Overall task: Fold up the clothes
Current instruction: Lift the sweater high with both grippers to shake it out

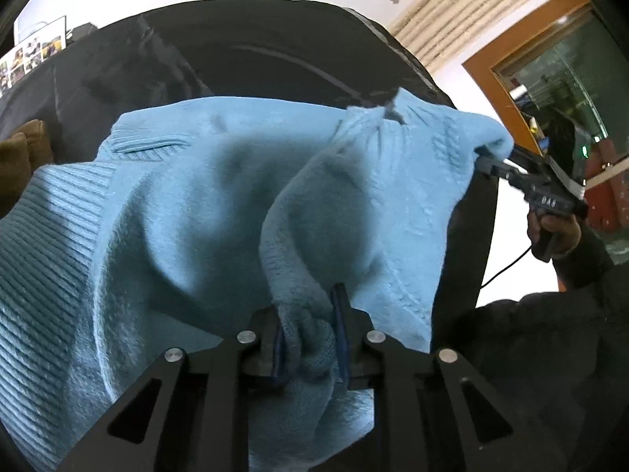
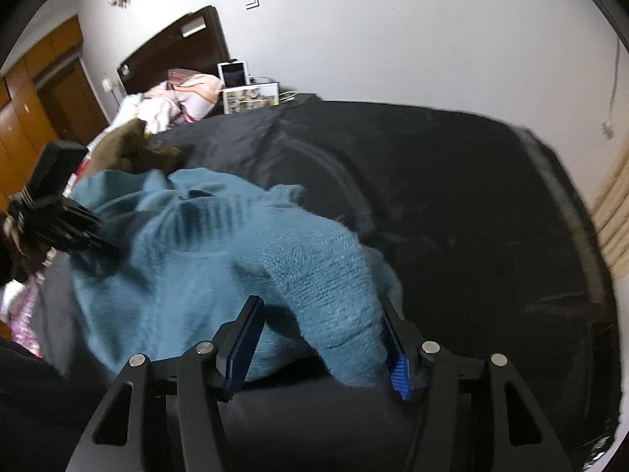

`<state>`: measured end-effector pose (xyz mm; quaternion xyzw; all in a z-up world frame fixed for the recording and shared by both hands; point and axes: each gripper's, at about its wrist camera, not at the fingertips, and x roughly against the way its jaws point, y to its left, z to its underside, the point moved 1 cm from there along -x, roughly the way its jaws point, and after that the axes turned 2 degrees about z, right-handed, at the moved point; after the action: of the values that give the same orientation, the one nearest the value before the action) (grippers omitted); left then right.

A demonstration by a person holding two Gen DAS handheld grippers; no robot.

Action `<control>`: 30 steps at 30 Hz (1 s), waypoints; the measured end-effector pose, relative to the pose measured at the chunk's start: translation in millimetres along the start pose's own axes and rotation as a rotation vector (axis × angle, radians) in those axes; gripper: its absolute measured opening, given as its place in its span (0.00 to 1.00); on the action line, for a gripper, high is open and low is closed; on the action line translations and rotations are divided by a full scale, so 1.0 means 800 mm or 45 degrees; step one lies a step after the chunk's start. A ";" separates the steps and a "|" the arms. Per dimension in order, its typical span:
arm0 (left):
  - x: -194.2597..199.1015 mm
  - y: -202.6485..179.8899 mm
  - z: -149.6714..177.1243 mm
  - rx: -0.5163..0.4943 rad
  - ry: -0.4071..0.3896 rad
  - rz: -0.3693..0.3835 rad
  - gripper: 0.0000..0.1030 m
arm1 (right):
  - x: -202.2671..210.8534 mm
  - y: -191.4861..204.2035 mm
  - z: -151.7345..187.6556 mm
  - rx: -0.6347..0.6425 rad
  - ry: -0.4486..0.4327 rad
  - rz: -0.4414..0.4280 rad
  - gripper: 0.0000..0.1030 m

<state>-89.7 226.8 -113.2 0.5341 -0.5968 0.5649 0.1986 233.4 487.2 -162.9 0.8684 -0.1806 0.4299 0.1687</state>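
Sweater (image 1: 188, 204): light blue knit, ribbed hem at 9 o'clock in the left wrist view; bunched and partly lifted over the black-covered table (image 1: 255, 51), spreading from centre toward 3 o'clock.

Left gripper (image 1: 308, 338): at 6 o'clock in its own view; fingers (image 1: 340, 330) nearly closed, pinching a thick fold of the sweater between blue pads.

Right gripper (image 2: 320, 338): fingers (image 2: 245, 334) standing about half apart; a rolled end of the sweater lies between them, against the 3 o'clock finger, clear of the 9 o'clock finger, not clamped. In the left wrist view it shows at 3 o'clock, at the sweater's far edge, with a hand (image 1: 554, 232) on its grip.

Brown garment (image 2: 129, 149): at 10 o'clock in the right wrist view, beyond the sweater.

Bed (image 2: 173, 94): at 11 o'clock, pink bedding, dark headboard.
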 end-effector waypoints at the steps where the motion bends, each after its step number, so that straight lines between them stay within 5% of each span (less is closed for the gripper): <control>1: -0.003 0.000 -0.001 0.007 -0.002 0.001 0.22 | 0.000 -0.004 0.000 -0.031 0.000 -0.006 0.57; 5: -0.024 0.001 -0.004 0.054 -0.003 -0.009 0.22 | -0.007 -0.017 -0.004 -0.061 0.017 0.153 0.34; 11: -0.026 -0.017 0.003 0.088 -0.052 -0.054 0.21 | -0.006 -0.002 -0.018 0.147 -0.065 0.515 0.27; 16: -0.020 -0.069 0.023 -0.038 -0.057 -0.004 0.21 | 0.029 0.014 -0.046 0.254 -0.291 0.630 0.27; 23: -0.063 -0.141 0.058 0.071 -0.111 0.015 0.21 | 0.112 0.037 -0.078 0.366 -0.631 0.603 0.27; 30: -0.076 -0.186 0.056 0.327 -0.376 -0.090 0.16 | 0.194 0.060 -0.081 0.483 -0.883 0.559 0.27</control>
<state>76.3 243.6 -108.2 0.6527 -0.5234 0.5446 0.0590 254.8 447.9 6.0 0.9178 -0.3244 0.1645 -0.1591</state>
